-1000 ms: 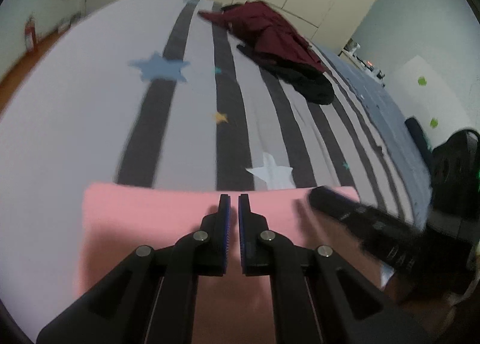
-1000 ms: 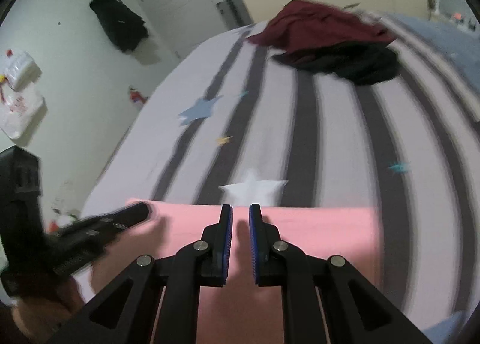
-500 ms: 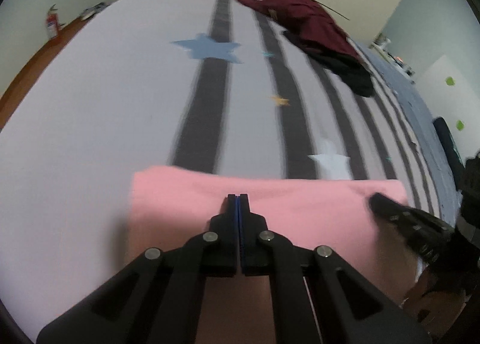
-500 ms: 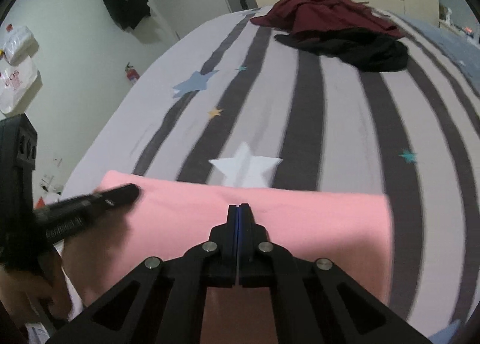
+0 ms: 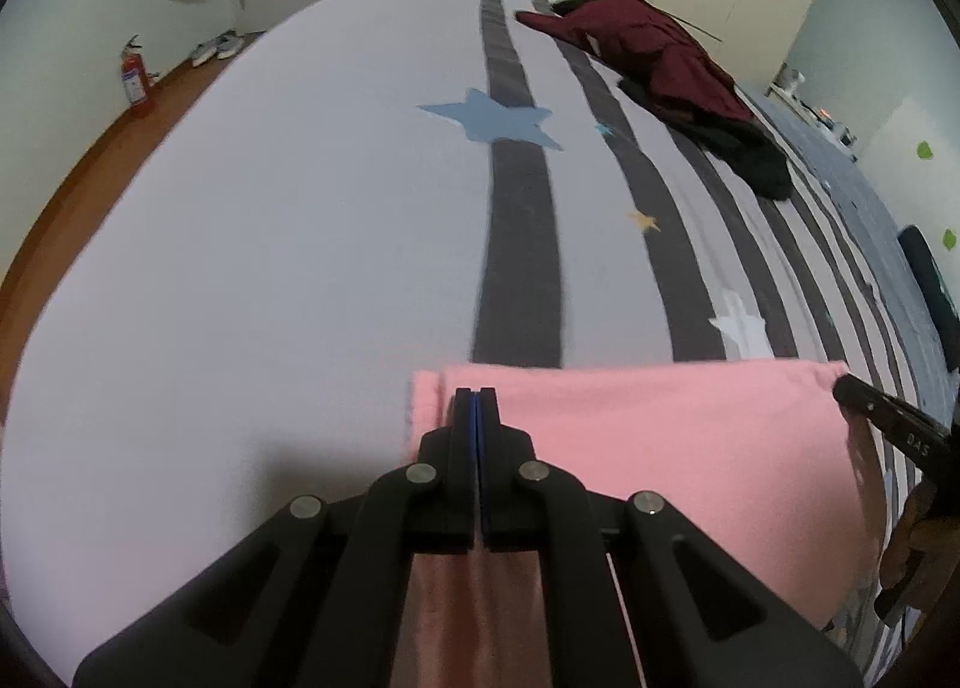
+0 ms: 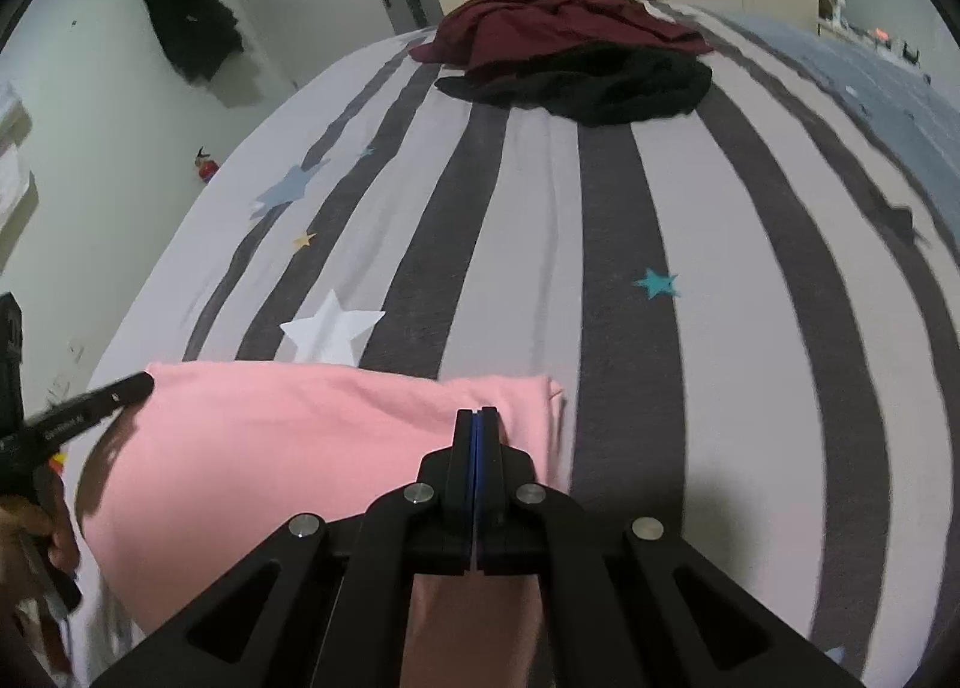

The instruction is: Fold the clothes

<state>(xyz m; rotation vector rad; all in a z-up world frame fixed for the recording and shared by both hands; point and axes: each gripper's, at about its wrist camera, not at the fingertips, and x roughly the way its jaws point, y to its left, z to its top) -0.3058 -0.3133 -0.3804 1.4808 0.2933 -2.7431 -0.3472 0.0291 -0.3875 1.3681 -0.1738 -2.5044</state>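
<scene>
Fingers of the left gripper and right gripper are pressed together, each pinching an end of the pink cloth, which lies across the bed at 6 o'clock. Risk: uneven pulls could skew the fold, or thin fabric could slip free.

- The bed is covered by a pale sheet with dark stripes and scattered stars.
- A pink cloth lies flat at its near edge.
- A maroon garment and a black garment lie heaped at the far end.
</scene>
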